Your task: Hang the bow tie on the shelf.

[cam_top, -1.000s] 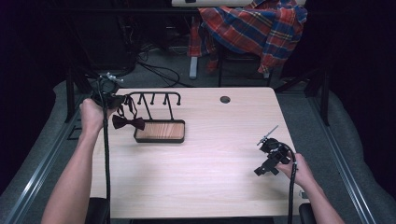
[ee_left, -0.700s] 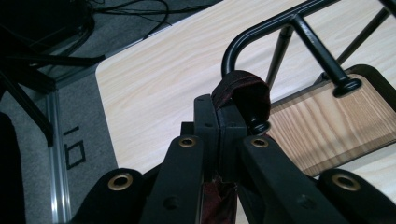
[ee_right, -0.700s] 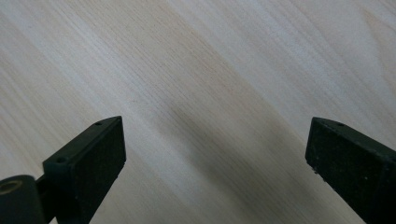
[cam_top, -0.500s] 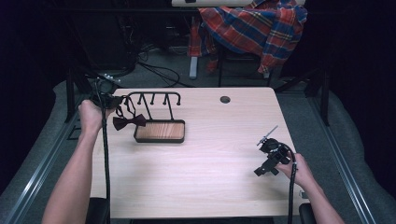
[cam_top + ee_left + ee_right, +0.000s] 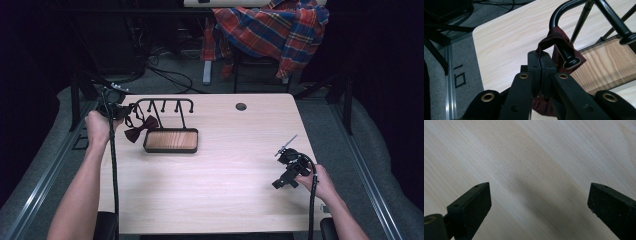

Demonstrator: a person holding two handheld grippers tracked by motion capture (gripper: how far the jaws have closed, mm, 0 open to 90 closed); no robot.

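Observation:
A dark red bow tie (image 5: pixel 141 128) hangs at the left end of a black hook rack (image 5: pixel 162 102) that rises from a wooden tray base (image 5: pixel 171 141). My left gripper (image 5: pixel 118 110) is at that end of the rack, shut on the tie's strap. In the left gripper view the maroon strap (image 5: pixel 554 37) runs from the closed left gripper (image 5: pixel 540 56) up and over a hook peg (image 5: pixel 570 58). My right gripper (image 5: pixel 289 169) rests low over the table's right front. The right gripper (image 5: pixel 540 195) is open, with bare wood between its jaws.
A small round grommet (image 5: pixel 241 106) sits near the table's (image 5: pixel 225 190) far edge. A chair draped with a plaid cloth (image 5: pixel 270 30) stands beyond the table. Cables lie on the floor behind, and metal rails run along both sides.
My left gripper and the bow tie have edged slightly toward the rack. The right hand has stayed put.

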